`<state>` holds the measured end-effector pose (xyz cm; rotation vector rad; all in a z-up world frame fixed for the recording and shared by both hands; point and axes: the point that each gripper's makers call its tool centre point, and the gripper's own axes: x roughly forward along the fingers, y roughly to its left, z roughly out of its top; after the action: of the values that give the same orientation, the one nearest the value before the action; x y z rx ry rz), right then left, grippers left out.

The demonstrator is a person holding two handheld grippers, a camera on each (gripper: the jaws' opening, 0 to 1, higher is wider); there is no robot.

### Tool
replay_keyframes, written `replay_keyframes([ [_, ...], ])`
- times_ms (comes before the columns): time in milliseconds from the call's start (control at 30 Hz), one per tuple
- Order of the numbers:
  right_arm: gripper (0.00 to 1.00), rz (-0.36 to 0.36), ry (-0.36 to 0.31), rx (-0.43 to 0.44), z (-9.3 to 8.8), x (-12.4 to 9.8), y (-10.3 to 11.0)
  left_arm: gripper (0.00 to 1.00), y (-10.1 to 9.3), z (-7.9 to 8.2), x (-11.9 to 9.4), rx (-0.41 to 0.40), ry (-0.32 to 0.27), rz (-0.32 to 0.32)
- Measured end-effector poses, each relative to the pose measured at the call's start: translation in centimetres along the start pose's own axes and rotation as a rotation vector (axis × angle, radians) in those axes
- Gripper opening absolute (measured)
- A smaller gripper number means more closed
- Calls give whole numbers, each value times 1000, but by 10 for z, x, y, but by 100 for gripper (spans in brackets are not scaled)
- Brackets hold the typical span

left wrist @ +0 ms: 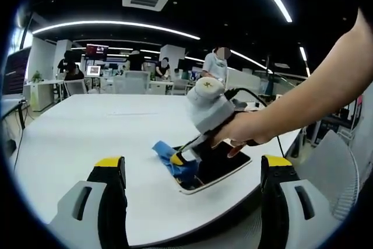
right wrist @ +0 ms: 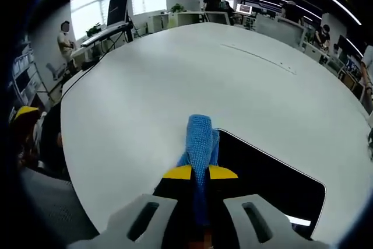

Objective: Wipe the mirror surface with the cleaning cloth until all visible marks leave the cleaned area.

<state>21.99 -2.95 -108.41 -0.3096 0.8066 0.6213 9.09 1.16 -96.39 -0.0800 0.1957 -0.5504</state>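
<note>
the right gripper is clamped on the blue cleaning cloth, pressing it at the mirror's near corner on the white table. the left gripper hangs wide and empty. wiping looks barely begun; marks can't be judged.

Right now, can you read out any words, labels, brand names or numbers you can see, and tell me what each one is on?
None can be read.
The blue cleaning cloth, the dark rectangular mirror and the white table carry no print.
The far wall screens show something, but too small and blurred to read.
</note>
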Motion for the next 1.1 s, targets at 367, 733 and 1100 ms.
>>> replay_keyframes([
  [367,2,-3,11,-7,-3,-4,4,95,1,-1,0,-2,5,1],
  [733,2,7,16,-49,-2,-3,3,95,2,-2,0,-4,9,2],
  [1100,2,17,4,-121,-1,-1,2,95,1,-2,0,-4,9,3],
])
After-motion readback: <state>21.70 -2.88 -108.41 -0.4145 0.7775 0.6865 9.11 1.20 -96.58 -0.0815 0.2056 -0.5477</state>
